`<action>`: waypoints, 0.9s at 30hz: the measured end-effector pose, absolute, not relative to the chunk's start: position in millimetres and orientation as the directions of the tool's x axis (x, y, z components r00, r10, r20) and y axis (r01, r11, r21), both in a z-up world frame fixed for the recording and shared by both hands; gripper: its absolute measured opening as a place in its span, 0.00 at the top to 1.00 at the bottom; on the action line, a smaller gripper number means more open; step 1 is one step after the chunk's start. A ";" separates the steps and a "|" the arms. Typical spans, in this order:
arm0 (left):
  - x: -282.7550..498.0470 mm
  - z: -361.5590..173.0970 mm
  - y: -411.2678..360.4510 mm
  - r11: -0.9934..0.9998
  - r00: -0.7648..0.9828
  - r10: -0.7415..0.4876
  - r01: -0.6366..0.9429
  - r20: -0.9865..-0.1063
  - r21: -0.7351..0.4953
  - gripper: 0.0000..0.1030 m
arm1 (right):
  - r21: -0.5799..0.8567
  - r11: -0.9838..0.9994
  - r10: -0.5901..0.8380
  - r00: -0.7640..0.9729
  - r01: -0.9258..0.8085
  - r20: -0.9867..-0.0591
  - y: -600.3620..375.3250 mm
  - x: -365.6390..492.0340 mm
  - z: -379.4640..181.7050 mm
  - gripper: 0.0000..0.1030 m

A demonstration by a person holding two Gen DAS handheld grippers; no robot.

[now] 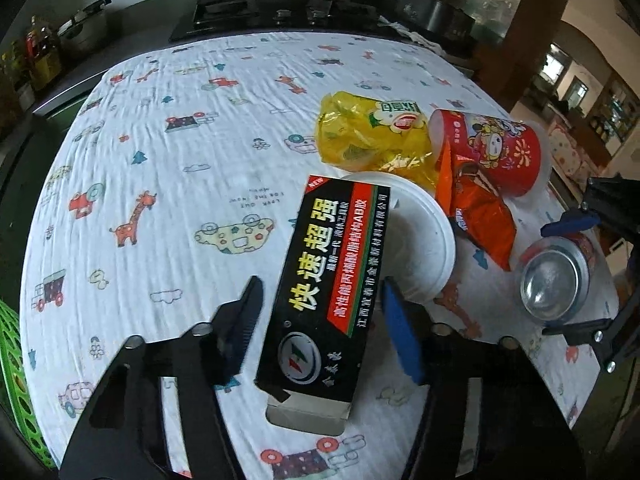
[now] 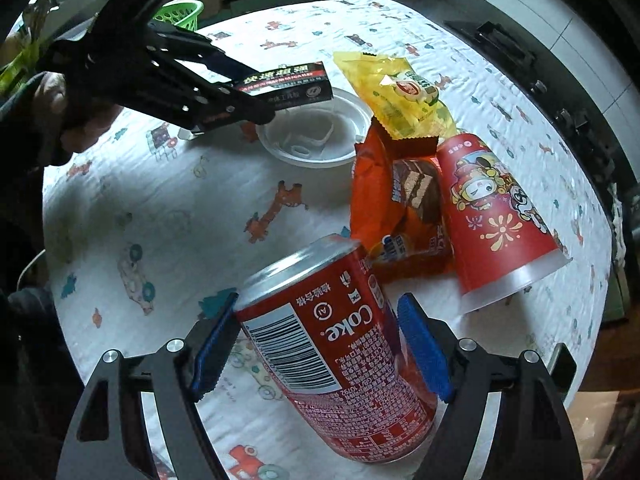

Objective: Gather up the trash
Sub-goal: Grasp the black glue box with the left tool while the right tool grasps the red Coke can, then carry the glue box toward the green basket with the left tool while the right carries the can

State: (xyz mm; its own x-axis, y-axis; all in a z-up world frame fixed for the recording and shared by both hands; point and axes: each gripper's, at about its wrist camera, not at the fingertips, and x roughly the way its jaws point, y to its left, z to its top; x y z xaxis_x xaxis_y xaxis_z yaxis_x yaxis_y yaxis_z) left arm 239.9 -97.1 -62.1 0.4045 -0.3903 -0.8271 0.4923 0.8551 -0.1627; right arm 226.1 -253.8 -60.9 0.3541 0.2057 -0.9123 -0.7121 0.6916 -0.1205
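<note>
My left gripper straddles a black glue box with yellow lettering, its open end toward the camera; the pads stand close beside it, with a gap on the left. From the right wrist view the box looks lifted above the white plastic lid. My right gripper is around a red Coke can; the left pad touches it and the right pad sits at its side. A yellow wrapper, an orange wafer wrapper and a tipped red paper cup lie beyond.
A green plastic basket stands at the table's far edge, also at the left edge of the left wrist view. The table has a white cartoon-print cloth. A stove and pots are on the counter behind.
</note>
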 end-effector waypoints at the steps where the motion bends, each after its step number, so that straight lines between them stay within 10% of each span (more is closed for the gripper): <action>1: 239.4 -62.4 -97.7 0.854 0.405 -0.391 0.494 -0.827 -0.162 0.50 | -0.120 0.693 0.207 0.356 -0.711 -0.911 -253.2 225.7 -60.4 0.26; 27: 185.8 -7.4 2.4 0.927 0.589 -0.301 0.364 -0.750 -0.087 0.54 | -0.035 0.688 0.366 0.389 -0.724 -0.845 -176.5 208.4 -25.1 0.29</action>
